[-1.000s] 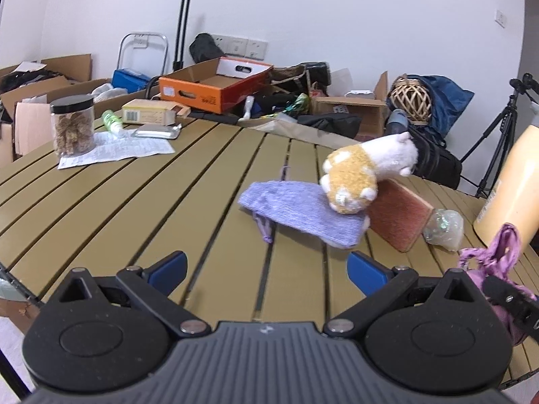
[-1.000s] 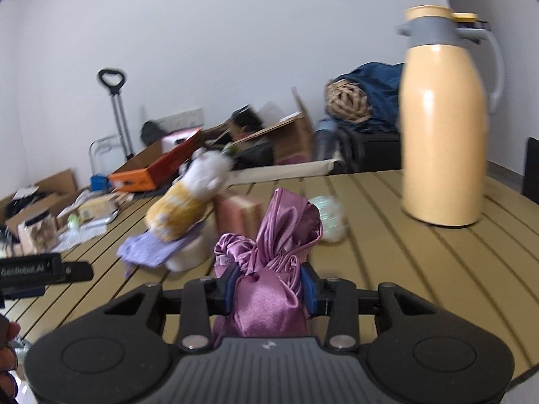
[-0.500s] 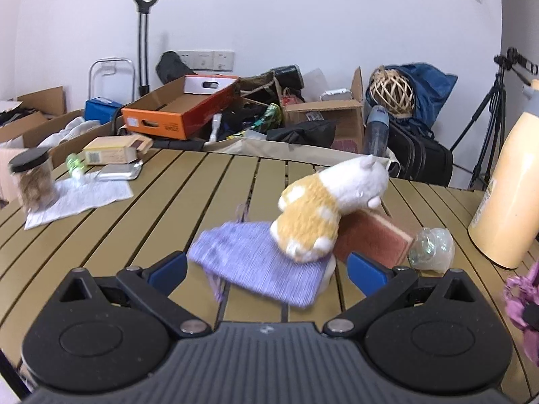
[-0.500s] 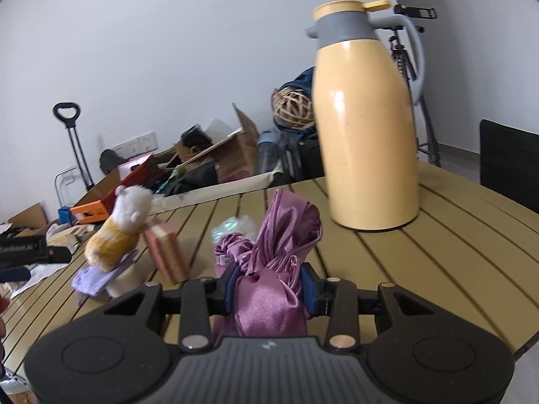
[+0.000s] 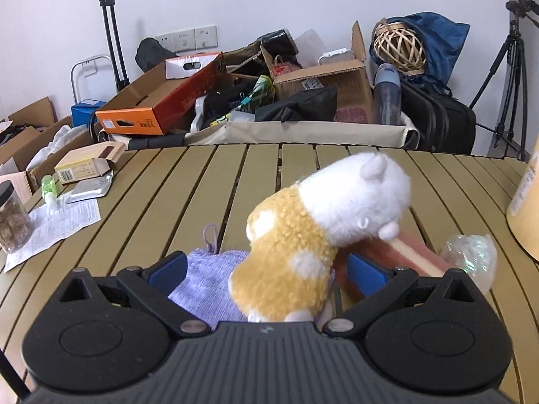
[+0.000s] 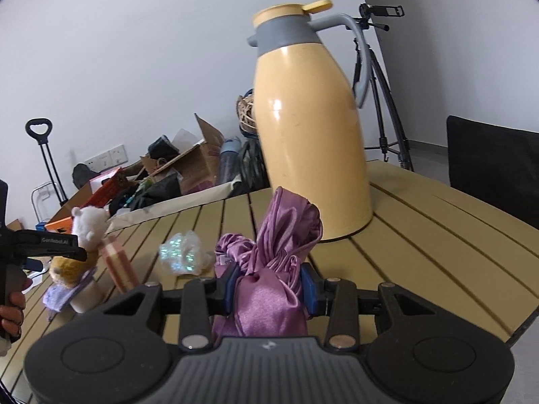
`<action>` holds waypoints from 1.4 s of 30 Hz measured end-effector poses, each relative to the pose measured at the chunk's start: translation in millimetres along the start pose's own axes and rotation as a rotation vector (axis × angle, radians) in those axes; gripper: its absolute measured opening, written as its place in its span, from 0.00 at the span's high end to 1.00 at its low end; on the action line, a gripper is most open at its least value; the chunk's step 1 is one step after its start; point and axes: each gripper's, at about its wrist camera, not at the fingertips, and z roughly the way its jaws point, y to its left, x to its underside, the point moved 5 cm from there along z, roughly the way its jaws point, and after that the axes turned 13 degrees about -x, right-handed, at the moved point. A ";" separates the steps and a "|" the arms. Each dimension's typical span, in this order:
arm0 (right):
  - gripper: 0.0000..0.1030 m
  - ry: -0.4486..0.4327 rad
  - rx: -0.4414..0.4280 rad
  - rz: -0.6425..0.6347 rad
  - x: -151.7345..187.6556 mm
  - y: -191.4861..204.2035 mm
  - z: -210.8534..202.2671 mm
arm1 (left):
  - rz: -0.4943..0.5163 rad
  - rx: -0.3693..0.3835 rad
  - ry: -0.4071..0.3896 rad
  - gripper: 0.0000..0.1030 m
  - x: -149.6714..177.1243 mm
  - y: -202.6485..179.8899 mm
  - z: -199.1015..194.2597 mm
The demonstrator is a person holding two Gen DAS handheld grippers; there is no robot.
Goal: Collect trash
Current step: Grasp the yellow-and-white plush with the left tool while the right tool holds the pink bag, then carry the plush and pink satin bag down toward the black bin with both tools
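Note:
My left gripper (image 5: pixel 266 271) is open, its blue pads either side of a yellow and white plush toy (image 5: pixel 320 235) that lies on a lavender cloth (image 5: pixel 209 289). A pink sponge block (image 5: pixel 404 252) leans under the toy. A crumpled clear plastic wrapper (image 5: pixel 471 259) lies to its right on the slatted table (image 5: pixel 168 208). My right gripper (image 6: pixel 271 288) is shut on a purple satin pouch (image 6: pixel 273 269). In the right wrist view the wrapper (image 6: pixel 183 256), the toy (image 6: pixel 81 245) and the left gripper (image 6: pixel 43 245) are to the left.
A tall yellow thermos jug (image 6: pixel 310 134) stands right of the pouch. At the table's left are a jar (image 5: pixel 13 215), a paper sheet (image 5: pixel 57 225), a small green bottle (image 5: pixel 50 188) and a box (image 5: pixel 84 165). Boxes and bags are piled behind the table.
My left gripper has moved forward and right until its open jaws stand around the plush toy. My right gripper, still holding the pouch, has swung towards the thermos.

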 end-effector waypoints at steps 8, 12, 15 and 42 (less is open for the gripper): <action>0.64 0.013 0.028 0.020 2.8 -18.8 -1.2 | -0.040 0.020 0.035 0.10 1.4 -1.1 18.0; 0.64 0.016 0.022 0.020 4.3 -18.8 -1.9 | -0.044 0.064 0.047 0.34 2.7 -5.0 17.8; 0.64 0.015 0.013 0.017 4.5 -16.6 -3.0 | -0.031 0.058 0.031 0.38 4.7 -7.3 13.1; 0.64 -0.021 -0.112 0.005 1.3 8.3 -27.8 | -0.071 -0.004 -0.053 0.43 11.5 35.2 -65.7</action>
